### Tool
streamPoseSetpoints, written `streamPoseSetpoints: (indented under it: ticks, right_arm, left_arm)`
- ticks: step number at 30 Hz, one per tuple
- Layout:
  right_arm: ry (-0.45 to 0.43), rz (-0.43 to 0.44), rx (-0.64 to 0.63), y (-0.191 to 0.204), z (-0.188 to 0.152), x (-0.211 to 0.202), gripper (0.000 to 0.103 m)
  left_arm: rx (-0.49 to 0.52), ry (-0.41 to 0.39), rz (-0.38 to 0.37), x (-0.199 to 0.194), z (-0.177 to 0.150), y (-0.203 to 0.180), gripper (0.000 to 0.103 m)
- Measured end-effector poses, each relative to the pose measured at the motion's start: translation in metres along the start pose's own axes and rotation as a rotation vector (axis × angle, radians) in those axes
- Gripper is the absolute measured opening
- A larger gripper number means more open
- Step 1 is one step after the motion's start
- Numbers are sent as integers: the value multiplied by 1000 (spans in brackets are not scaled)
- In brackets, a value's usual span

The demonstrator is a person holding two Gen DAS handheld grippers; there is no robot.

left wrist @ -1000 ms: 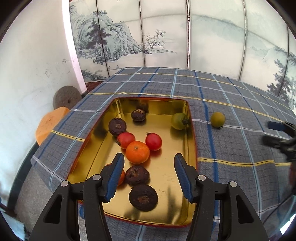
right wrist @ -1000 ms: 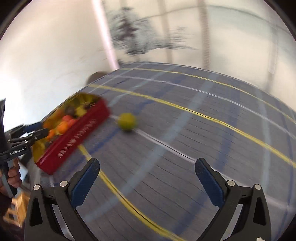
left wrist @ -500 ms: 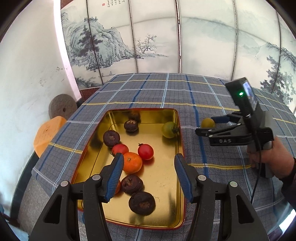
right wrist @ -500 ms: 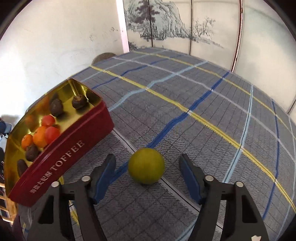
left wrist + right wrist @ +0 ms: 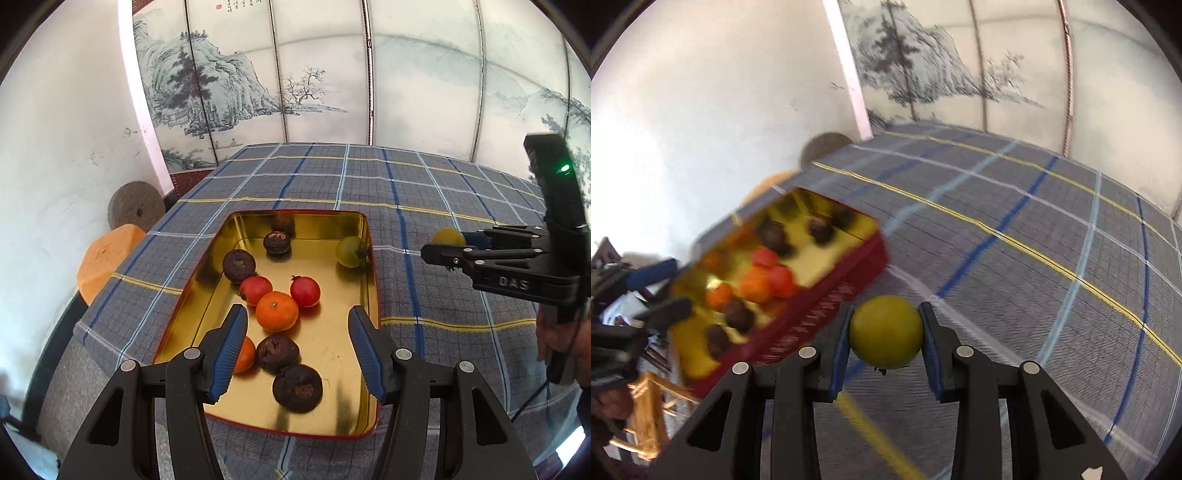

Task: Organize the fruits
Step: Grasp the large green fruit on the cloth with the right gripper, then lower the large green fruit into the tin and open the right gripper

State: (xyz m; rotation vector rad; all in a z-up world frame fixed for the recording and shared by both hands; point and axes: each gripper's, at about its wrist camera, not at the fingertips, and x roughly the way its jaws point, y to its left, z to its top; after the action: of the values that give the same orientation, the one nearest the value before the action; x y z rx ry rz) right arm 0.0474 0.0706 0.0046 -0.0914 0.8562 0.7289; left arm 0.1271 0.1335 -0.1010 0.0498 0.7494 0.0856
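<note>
A plaid cloth [image 5: 424, 192] is spread over the table, and a gold tin [image 5: 334, 413] with red sides is set on it. Dark fruits, two red ones, two oranges and a green tomato [image 5: 350, 252] are gathered inside the tin. The left gripper [image 5: 295, 350] is held partly open over the tin's near end, nothing between its pads. The right gripper [image 5: 885, 332] has just been closing, and a yellow-green fruit [image 5: 885, 331] is now clamped between its pads, just beside the tin's red wall, outside it.
</note>
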Motion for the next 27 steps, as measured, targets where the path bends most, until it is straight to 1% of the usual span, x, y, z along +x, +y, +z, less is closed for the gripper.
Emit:
streamPoseSetpoints:
  ticks: [3,5,9,11,19,22,27]
  right_arm:
    - [-21,48,-20,24,5,-9,33]
    - [-26,71,-39,39,8,-11,33]
    - [-19,103,-78,66,11,-6,33]
    - [-13,117,-80,74,11,-2,33]
    - [15,159,-94,103,11,17,33]
    - [25,172,-85,107,11,25,33]
    - [44,171,-80,111,9,33,33]
  left_arm:
    - [2,-9,13,-6,-2,2,59]
    - [-4,-13,28,-11,-4,5,66]
    - [-27,-18,63,-17,-8,16,71]
    - [-41,-18,65,-18,-11,22,73]
    - [-79,-31,107,-21,-23,39,74]
    - [-86,-19,110,-19,-26,44,74]
    - [-112,-1,130,-15,-31,52,74]
